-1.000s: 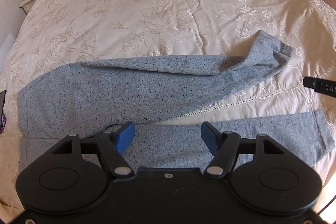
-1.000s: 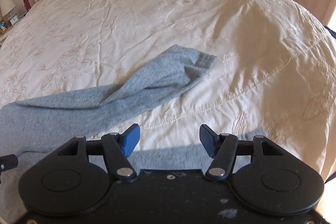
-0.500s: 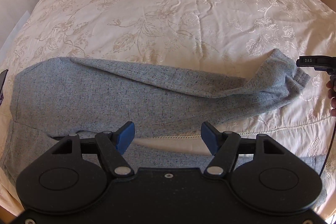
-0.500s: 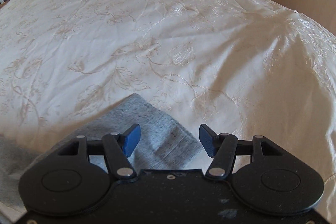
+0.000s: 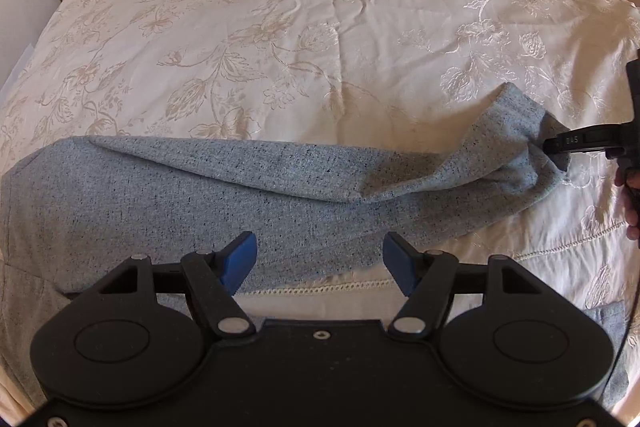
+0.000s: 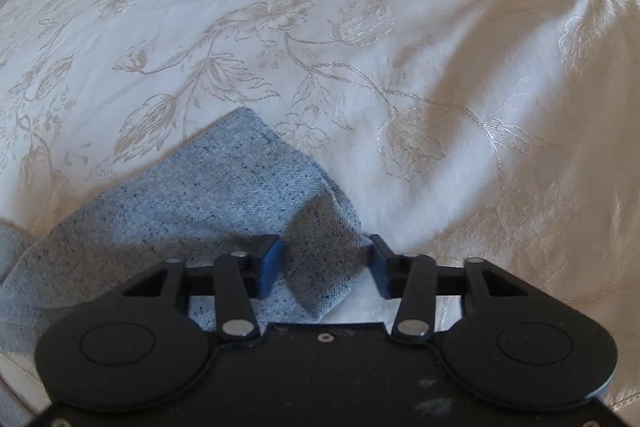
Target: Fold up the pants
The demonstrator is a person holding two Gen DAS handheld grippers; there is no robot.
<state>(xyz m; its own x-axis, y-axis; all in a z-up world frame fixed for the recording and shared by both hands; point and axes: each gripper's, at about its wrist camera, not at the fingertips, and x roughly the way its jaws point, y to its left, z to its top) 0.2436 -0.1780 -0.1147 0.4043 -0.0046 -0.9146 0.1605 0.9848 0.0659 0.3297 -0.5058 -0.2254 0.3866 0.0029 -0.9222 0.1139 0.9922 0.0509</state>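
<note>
Closer now than 0.5 s ago, the right gripper [image 6: 326, 265] has the pants [image 5: 248, 187] cuff between its jaws, narrowed but not yet clenched on the grey cloth. Ahead of the left gripper [image 5: 320, 259], whose jaws stand wide and released, 1 leg stretches across the bed [image 5: 320, 27].

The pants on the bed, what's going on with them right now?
A person with tongs in each hand is folding grey pants spread across a cream embroidered bedspread. The right tongs sit around the cuff of the far leg, its fabric bunched between partly closed fingers; whether they grip it is unclear. The left tongs hover open over the middle of that leg, holding nothing. No fold shows yet.
</note>
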